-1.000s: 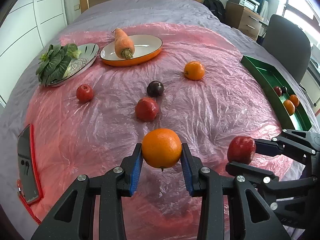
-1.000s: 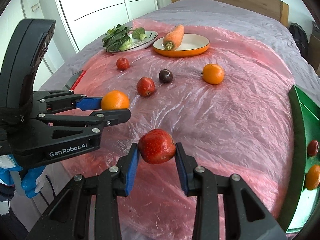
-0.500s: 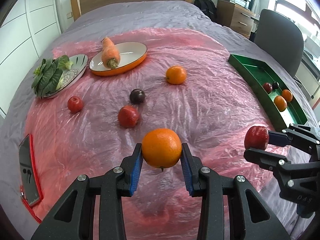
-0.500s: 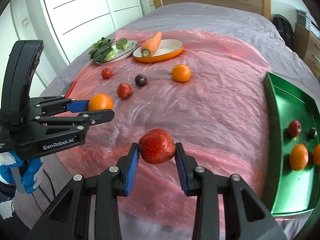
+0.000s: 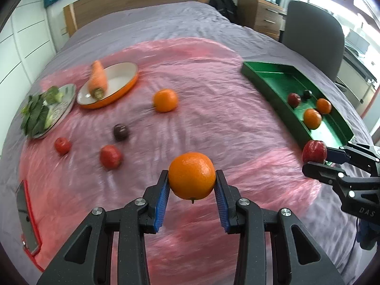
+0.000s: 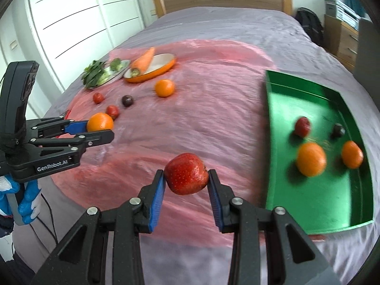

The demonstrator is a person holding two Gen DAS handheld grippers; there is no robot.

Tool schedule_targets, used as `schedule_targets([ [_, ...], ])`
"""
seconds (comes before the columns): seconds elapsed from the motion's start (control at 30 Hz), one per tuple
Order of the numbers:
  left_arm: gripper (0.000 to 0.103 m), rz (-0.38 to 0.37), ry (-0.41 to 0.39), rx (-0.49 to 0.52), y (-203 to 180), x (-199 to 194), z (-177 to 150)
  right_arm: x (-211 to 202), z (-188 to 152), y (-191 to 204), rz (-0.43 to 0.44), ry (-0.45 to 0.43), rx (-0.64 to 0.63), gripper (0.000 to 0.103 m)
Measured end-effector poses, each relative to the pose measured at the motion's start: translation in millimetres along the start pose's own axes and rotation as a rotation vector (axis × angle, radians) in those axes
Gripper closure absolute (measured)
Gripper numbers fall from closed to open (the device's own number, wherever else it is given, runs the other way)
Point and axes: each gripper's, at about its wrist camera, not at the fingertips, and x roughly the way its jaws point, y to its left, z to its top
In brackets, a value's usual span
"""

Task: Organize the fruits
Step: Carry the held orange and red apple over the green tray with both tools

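My left gripper [image 5: 192,178] is shut on an orange [image 5: 192,175] and holds it above the pink plastic sheet [image 5: 213,128]. My right gripper [image 6: 186,177] is shut on a red apple [image 6: 186,173], held just left of the green tray [image 6: 332,204]; it also shows in the left wrist view [image 5: 314,158] near the tray's near end. The tray [image 5: 268,83] holds two oranges, a red apple and a dark plum. On the sheet lie an orange [image 5: 165,100], a dark plum [image 5: 121,132] and two red apples [image 5: 110,157] [image 5: 62,145].
An orange-rimmed dish [image 5: 118,87] with a carrot [image 5: 97,78] and a plate of greens [image 5: 45,111] stand at the far left. A phone in a red case [image 5: 26,216] lies at the sheet's left edge. A grey chair [image 5: 311,35] stands beyond the tray.
Both grippers have swung right toward the green tray with their fruit still held. The tray looks larger and nearer in the right wrist view.
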Motion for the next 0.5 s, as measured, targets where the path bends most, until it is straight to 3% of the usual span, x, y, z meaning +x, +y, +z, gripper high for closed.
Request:
schedule_targets([
  [0.5,0.071,-0.123,0.011,0.117,-100,22,38,-50,-26,-121,-0.155,-0.079,0.198,0.048],
])
